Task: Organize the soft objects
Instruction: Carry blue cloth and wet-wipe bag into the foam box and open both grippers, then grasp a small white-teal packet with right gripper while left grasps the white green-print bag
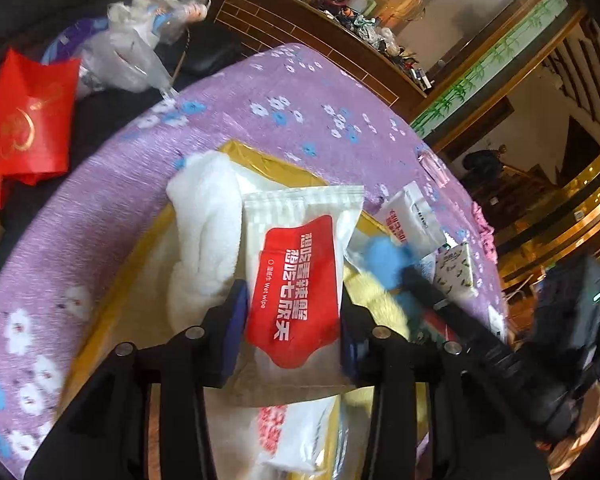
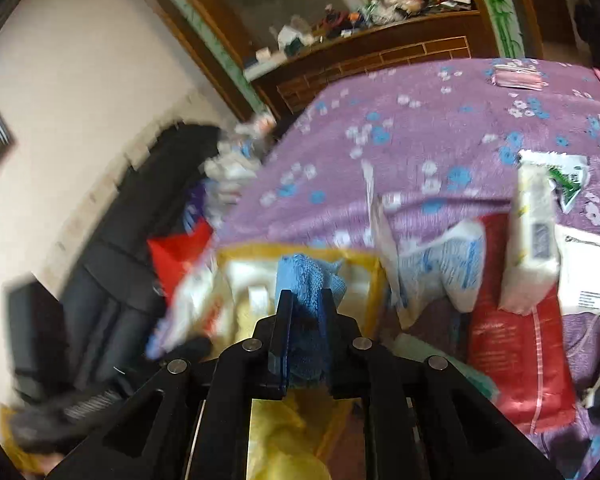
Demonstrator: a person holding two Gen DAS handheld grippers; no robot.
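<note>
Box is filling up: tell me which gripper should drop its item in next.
Probably left: the left gripper holds the red-and-white wet wipe packet over the gold-rimmed box; the right gripper pinches the blue terry cloth short of it.

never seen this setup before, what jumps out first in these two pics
The red-and-white wet wipe pack stands out first: it sits between the left gripper's fingers, above a gold tray on the purple flowered cloth. Next comes the blue cloth, pinched in the right gripper over the same tray. A bright red bag lies off the far left edge of the cloth.
</note>
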